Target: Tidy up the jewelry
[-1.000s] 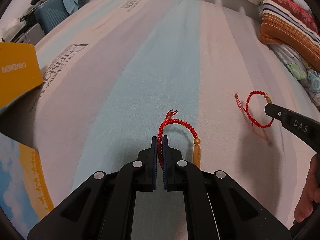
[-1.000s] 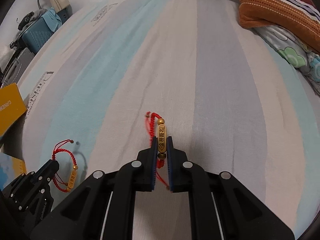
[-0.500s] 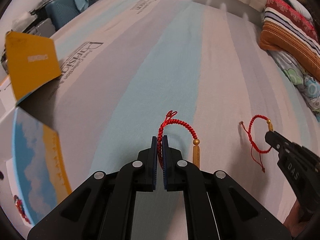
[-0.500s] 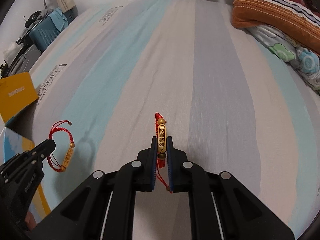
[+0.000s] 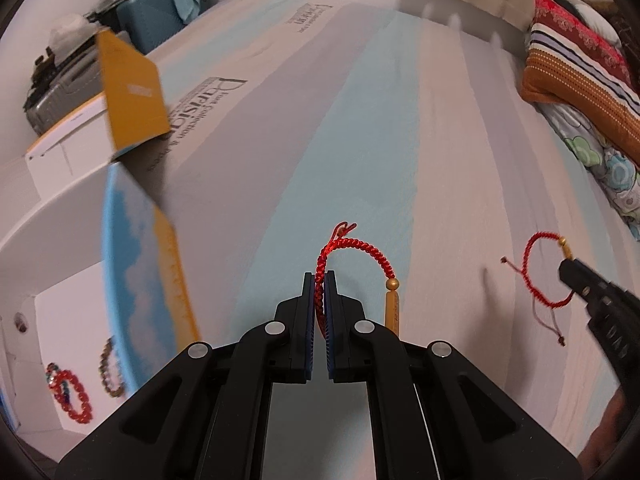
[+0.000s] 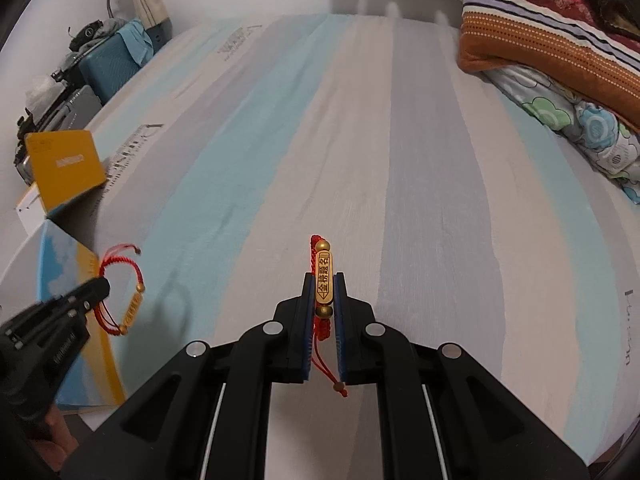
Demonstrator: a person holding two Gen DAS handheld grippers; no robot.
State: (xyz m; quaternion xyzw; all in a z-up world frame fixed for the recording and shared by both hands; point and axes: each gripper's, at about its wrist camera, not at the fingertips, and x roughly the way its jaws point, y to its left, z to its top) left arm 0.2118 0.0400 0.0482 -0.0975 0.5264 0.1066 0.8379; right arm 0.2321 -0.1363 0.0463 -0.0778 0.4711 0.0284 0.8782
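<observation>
Striped bed point(image 5: 360, 152) fills view; pillows point(image 6: 552, 28) at right, suitcase point(image 5: 160, 8) beyond left edge. Open box point(image 5: 72, 264) at left, beaded bracelets point(image 5: 70, 394) inside. My left gripper point(image 5: 320, 280) tilted down, fingers clamped on red braided bracelet point(image 5: 360, 246); right gripper point(image 6: 323, 280), likewise, clamped on second bracelet's gold tube point(image 6: 323, 276).
</observation>
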